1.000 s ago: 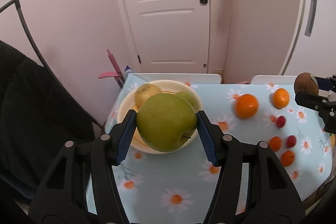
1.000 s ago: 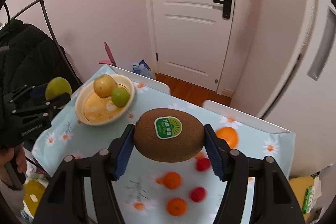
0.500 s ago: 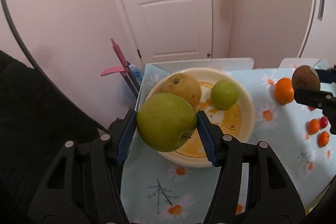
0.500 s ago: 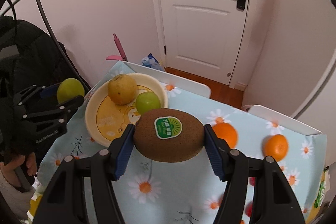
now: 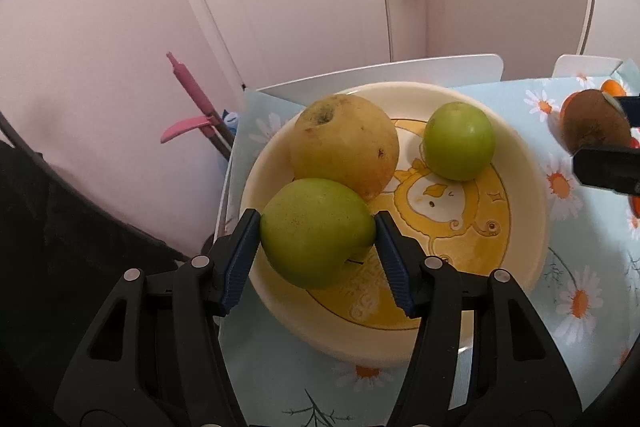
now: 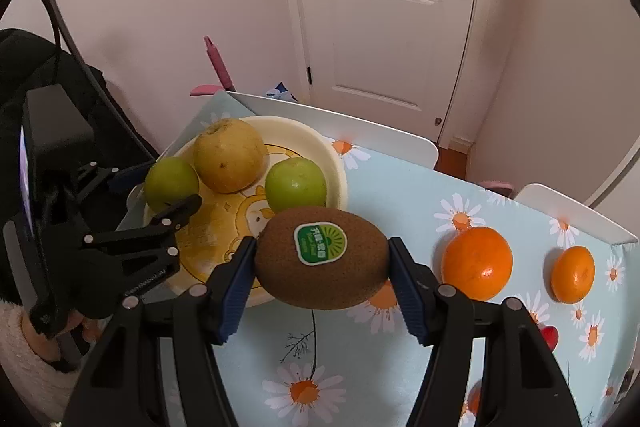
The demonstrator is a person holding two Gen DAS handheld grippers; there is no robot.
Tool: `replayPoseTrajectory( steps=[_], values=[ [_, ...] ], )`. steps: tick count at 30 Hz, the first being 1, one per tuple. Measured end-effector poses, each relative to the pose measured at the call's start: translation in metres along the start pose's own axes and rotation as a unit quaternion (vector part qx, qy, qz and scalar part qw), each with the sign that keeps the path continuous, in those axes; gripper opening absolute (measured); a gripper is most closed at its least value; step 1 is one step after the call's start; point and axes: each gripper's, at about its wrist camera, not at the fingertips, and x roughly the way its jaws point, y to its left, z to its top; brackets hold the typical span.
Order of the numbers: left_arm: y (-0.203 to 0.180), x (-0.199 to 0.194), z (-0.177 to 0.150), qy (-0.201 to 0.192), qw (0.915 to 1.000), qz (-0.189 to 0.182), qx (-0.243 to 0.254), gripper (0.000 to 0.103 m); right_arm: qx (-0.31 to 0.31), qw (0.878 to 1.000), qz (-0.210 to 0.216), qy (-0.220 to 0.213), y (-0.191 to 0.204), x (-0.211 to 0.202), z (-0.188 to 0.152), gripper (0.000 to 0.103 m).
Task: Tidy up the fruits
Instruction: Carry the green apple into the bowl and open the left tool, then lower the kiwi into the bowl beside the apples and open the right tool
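Fruit in both claws right now. Left claw (image 5: 316, 245) is clamped on a green pear (image 5: 318, 231), blue pads pressing both its sides, and it's hanging over the near-left part of the cream plate (image 5: 528, 195) with the yellow cartoon print. Just past that claw's tips, a big yellow pear (image 5: 344, 143) sits in the plate, looks like it's touching or nearly touching the held one, can't quite tell. Ahead and to the right of the claw there's a small green apple (image 5: 459, 141), also in the plate, apart from the other two. Right claw (image 6: 322, 267) has a firm grip on a brown kiwi (image 6: 322, 263) with a green sticker facing up, held sideways between the pads, above the daisy-print counter (image 6: 400, 195) just by the plate's near-right rim. To the right of that claw, a big orange (image 6: 477, 263) sits on the counter, and a smaller orange (image 6: 573, 274) is further right, well apart from the plate. A small red fruit (image 6: 550, 335) peeks out behind the right finger.
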Motion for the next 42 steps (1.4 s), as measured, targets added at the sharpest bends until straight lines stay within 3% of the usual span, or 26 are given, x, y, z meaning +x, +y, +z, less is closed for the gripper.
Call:
replayPoseTrajectory(
  steps=[6, 7, 9, 11, 25, 34, 42],
  values=[
    [0.005, 0.003, -0.004, 0.012, 0.9998, -0.013, -0.005, 0.066, 0.006, 1.0, -0.004, 0.003, -0.006, 0.001, 0.002, 0.06],
    [0.006, 0.0, -0.005, 0.008, 0.9999, -0.01, -0.006, 0.082, 0.006, 1.0, -0.002, 0.004, -0.007, 0.002, 0.002, 0.06],
    [0.008, -0.006, -0.004, -0.001, 0.9999, -0.007, -0.009, 0.103, 0.006, 1.0, 0.001, 0.004, -0.009, 0.002, 0.004, 0.06],
    [0.011, -0.016, -0.005, -0.011, 0.9997, -0.011, -0.018, 0.103, 0.003, 1.0, 0.003, 0.004, -0.009, 0.001, 0.005, 0.06],
    [0.027, -0.062, -0.02, 0.014, 0.9962, 0.001, -0.086, 0.103, -0.057, 0.998, 0.033, 0.001, 0.002, -0.011, 0.014, 0.06],
    [0.039, -0.082, -0.036, 0.016, 0.9912, 0.02, -0.13, 0.103, -0.106, 0.992, 0.065, 0.014, 0.019, 0.007, 0.018, 0.06],
    [0.037, -0.083, -0.045, 0.023, 0.9922, 0.032, -0.119, 0.103, -0.139, 0.987, 0.082, 0.023, 0.045, 0.036, 0.007, 0.06]
  ],
)
